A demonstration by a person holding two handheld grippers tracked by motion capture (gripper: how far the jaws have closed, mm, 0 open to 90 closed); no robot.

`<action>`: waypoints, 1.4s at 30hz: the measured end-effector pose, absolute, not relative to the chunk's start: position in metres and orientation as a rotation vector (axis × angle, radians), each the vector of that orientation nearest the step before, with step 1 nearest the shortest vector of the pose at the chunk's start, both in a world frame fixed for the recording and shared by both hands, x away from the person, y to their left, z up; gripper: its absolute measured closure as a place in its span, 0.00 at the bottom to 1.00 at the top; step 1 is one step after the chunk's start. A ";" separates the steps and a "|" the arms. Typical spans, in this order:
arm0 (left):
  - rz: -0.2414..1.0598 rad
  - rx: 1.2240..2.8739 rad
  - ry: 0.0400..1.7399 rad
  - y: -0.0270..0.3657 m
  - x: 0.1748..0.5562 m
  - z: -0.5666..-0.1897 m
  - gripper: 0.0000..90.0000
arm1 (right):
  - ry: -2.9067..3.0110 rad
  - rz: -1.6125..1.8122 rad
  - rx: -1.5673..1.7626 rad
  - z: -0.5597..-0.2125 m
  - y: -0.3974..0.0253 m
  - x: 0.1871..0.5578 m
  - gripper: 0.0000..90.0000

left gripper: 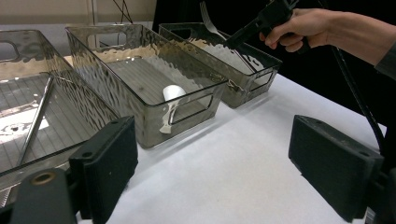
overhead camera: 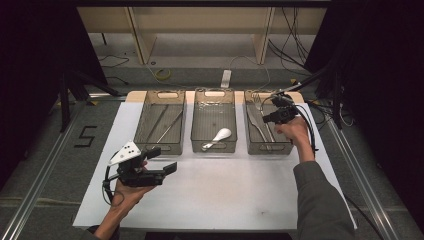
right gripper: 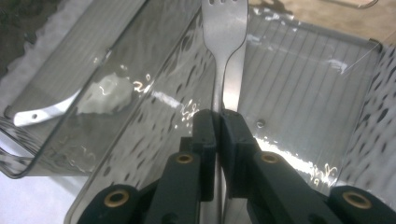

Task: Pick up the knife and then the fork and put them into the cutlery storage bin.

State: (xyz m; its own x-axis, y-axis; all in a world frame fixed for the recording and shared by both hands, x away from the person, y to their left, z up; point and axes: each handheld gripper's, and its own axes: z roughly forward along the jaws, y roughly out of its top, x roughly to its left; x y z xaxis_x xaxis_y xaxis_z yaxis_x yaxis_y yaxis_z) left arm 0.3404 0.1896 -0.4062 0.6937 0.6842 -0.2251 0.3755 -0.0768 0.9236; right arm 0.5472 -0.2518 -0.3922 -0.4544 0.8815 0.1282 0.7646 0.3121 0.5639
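Note:
My right gripper point(overhead camera: 266, 119) hovers over the right clear bin point(overhead camera: 270, 147), shut on the handle of a metal fork point(overhead camera: 258, 103). In the right gripper view the jaws point(right gripper: 218, 122) pinch the fork point(right gripper: 224, 28), tines pointing away over the ribbed bin floor point(right gripper: 303, 93). The left gripper view shows that fork point(left gripper: 208, 18) lifted above the bin point(left gripper: 254, 79). A white spoon point(overhead camera: 218, 136) lies in the middle bin point(overhead camera: 214, 146). My left gripper point(overhead camera: 162, 160) stands open above the white tabletop near the left bin point(overhead camera: 159, 146), with nothing between its pads point(left gripper: 108, 161).
The left bin holds long thin metal sticks point(overhead camera: 165, 125). More cutlery point(overhead camera: 256, 125) lies in the right bin. The three bins stand side by side at the far edge of the white table point(overhead camera: 225, 195). Cables run over the floor behind it.

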 end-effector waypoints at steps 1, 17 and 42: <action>0.316 1.690 0.863 0.189 0.340 -0.406 0.17 | 2.375 0.838 1.514 -0.394 -0.251 0.547 0.95; 0.314 1.694 0.865 0.189 0.341 -0.407 0.17 | 2.384 0.819 1.554 -0.397 -0.245 0.546 0.78; 0.258 1.678 0.877 0.192 0.343 -0.409 0.17 | 2.318 1.162 1.329 -0.368 -0.230 0.460 0.40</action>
State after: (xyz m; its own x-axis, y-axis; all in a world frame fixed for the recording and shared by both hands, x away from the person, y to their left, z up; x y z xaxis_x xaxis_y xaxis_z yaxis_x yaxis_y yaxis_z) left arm 0.3428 0.1918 -0.4088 0.6947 0.6649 -0.2742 0.4099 -0.0527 0.9106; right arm 0.4600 -0.2297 -0.3678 -0.5633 0.8066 0.1790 0.6262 0.2755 0.7294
